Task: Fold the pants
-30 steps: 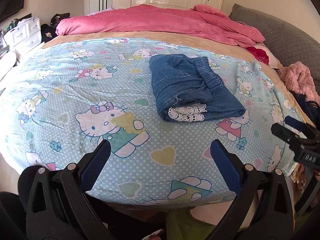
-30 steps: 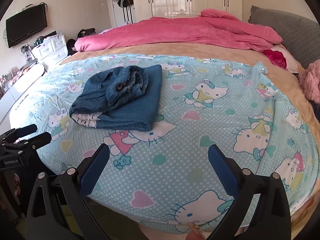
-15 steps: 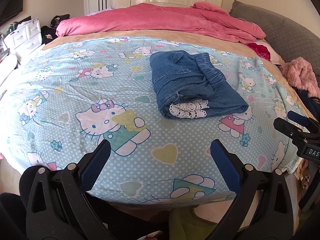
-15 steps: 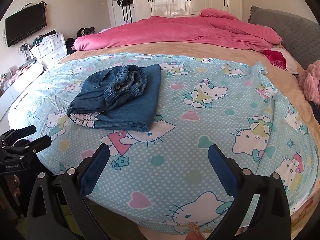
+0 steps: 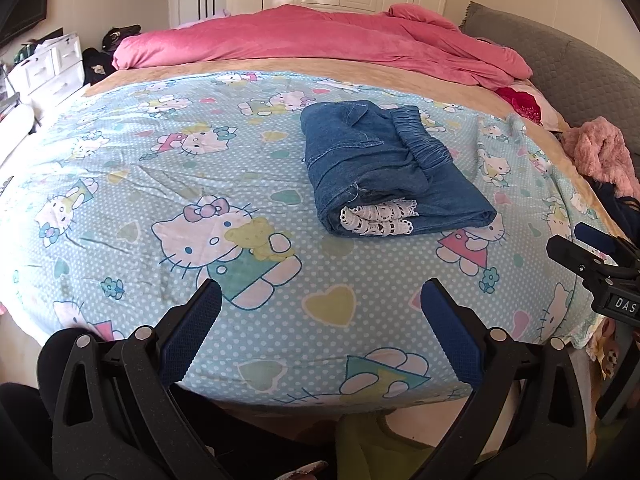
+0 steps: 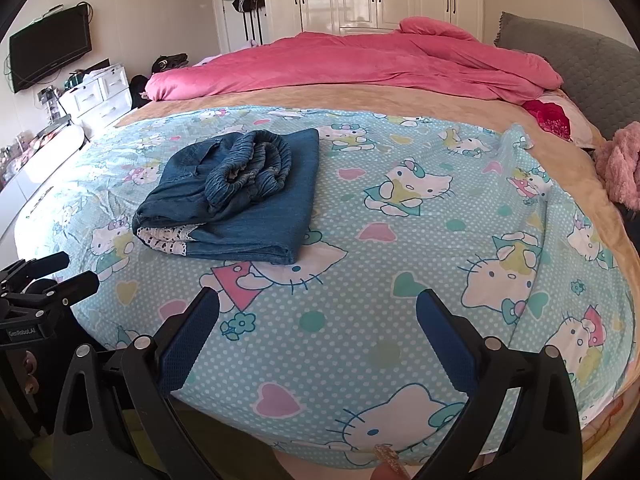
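**Apparently done: the denim pants sit folded on the bed**

Plainly the folding looks finished, or nearly so. The denim pants (image 5: 390, 172) lie as a compact bundle on the Hello Kitty sheet (image 5: 192, 208), toward the middle of the bed, with the elastic waistband (image 6: 252, 168) bunched on top and a white lace hem (image 5: 378, 220) peeping from the near end. Both pairs of tongs hang back at the foot of the bed, well apart from the bundle. The left tongs (image 5: 320, 312) stand wide and hold nothing; the right tongs (image 6: 318, 316) are likewise wide and empty.

To my eye the waistband sits rumpled, not flat, so if anything is left, it is a tidy-up: reach forward over the sheet, press or tuck that bunched band, and square the edges. Otherwise the next move is simply to leave the bundle alone.

Around it, a pink duvet (image 5: 320, 40) is heaped along the far side, a fuzzy pink garment (image 6: 618, 164) lies at the right edge near the grey headboard (image 6: 580, 60), and white drawers (image 6: 100, 96) and a wall television (image 6: 50, 46) stand off to the left. Nothing lies between the tongs and the pants; the sheet there is bare, though lightly creased.
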`<state>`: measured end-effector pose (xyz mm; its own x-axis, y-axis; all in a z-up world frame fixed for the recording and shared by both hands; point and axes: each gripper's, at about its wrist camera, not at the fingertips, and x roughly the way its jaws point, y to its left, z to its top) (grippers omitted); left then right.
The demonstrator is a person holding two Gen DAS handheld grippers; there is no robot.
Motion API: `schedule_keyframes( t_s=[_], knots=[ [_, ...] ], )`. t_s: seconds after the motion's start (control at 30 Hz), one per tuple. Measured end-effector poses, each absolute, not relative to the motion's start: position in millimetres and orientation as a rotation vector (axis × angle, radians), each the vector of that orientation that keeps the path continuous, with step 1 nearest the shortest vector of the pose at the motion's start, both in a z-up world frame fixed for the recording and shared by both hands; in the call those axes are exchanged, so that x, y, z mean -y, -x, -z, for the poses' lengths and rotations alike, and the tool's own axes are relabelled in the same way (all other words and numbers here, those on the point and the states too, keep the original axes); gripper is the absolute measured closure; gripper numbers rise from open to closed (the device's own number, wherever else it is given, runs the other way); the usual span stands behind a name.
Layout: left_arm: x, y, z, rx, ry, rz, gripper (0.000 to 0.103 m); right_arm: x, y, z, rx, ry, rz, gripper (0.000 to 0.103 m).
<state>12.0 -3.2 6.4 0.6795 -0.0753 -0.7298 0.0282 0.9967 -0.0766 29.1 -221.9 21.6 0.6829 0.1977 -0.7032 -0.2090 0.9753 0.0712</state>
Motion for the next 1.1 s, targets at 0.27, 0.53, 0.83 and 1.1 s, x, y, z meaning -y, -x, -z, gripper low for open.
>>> schedule_keyframes(
  t_s=[0.27, 0.53, 0.83, 1.1],
  knots=[
    [2.6, -11.9, -4.5, -0.827, 0.06, 0.049, 0.009, 221.2, -28.6, -20.9, -0.789, 0.018, -0.23, 0.005],
    [2.2, -11.6, -4.8, -0.828, 0.053, 0.035, 0.009, 222.0, -27.6, -20.7, -0.787, 0.018, -0.228, 0.005],
    [2.7, -10.9, -5.8, -0.827, 0.047, 0.028, 0.009, 223.1, -26.8, -20.6, -0.785, 0.017, -0.227, 0.005],
    [2.6, -11.3, -6.4, -0.829, 0.043, 0.016, 0.009, 223.1, -26.8, -20.4, -0.786, 0.018, -0.227, 0.005]
  ],
)
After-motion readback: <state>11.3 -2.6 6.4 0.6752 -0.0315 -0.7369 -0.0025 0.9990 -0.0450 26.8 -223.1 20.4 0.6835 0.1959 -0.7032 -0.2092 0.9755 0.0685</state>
